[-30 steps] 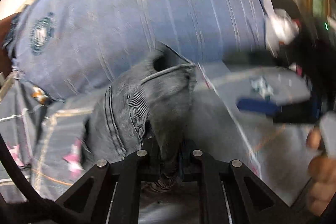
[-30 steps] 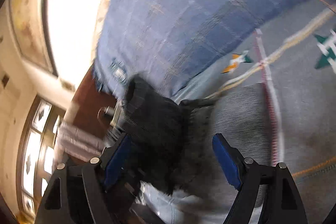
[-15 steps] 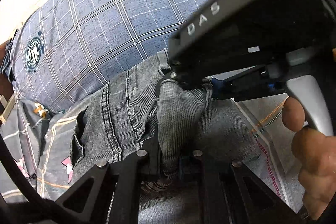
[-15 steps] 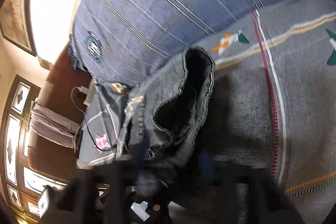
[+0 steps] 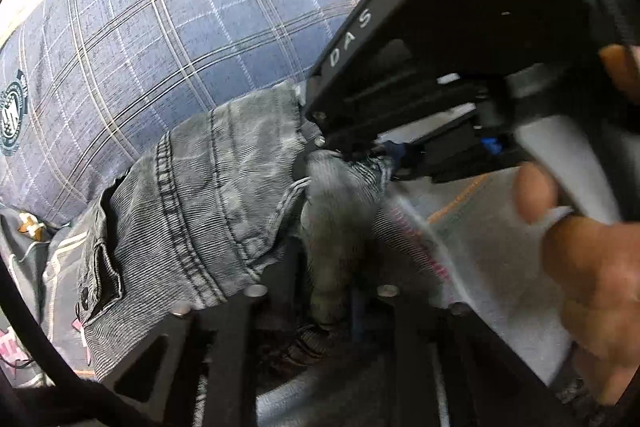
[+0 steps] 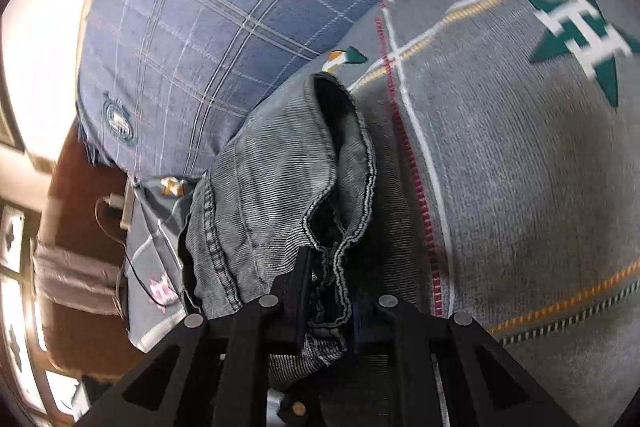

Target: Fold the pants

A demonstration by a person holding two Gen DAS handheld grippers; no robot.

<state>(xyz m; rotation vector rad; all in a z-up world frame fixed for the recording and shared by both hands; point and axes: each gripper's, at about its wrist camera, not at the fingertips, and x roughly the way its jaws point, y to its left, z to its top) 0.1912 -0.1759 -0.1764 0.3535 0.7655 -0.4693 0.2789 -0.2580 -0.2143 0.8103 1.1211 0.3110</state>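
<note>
The left claw [image 5: 332, 291] was clenched on a bunched fold of the grey denim pants [image 5: 208, 195]; the right claw [image 6: 326, 311] gripped the hem edge close by, almost touching it. From both claws the pants ran forward along their length toward the blue plaid pillow [image 6: 224, 7], over the grey patterned bedspread [image 6: 520, 167].

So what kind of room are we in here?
Probably a bedroom. The jeans lie on a grey patterned bedsheet, a big blue checked pillow sits behind them, and a wooden headboard shows at the left.
</note>
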